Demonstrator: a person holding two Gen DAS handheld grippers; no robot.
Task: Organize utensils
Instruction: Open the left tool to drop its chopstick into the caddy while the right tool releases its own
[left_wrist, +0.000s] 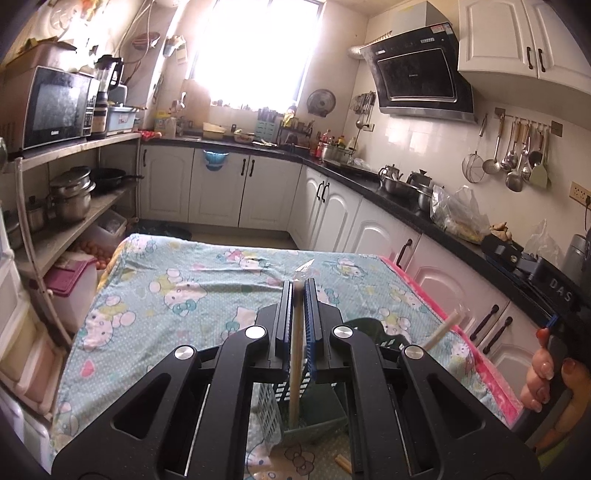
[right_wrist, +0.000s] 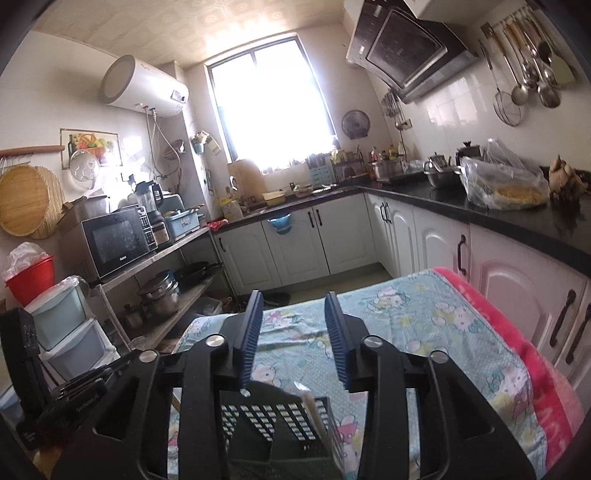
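Observation:
My left gripper (left_wrist: 297, 291) is shut on a pale wooden chopstick (left_wrist: 295, 354) in a clear wrapper, held upright, its lower end down in the dark green utensil basket (left_wrist: 317, 424). A second chopstick (left_wrist: 441, 330) leans out of the basket to the right. Another chopstick end (left_wrist: 343, 461) lies on the cloth by the basket. My right gripper (right_wrist: 293, 310) is open and empty above the same basket (right_wrist: 273, 424), where a wrapped chopstick (right_wrist: 314, 410) stands.
The table carries a teal cartoon cloth (left_wrist: 177, 288) with a pink blanket edge (left_wrist: 472, 350) on the right. White cabinets and a black counter (left_wrist: 424, 214) run along the right. A metal shelf with a microwave (left_wrist: 51, 107) and pots stands left.

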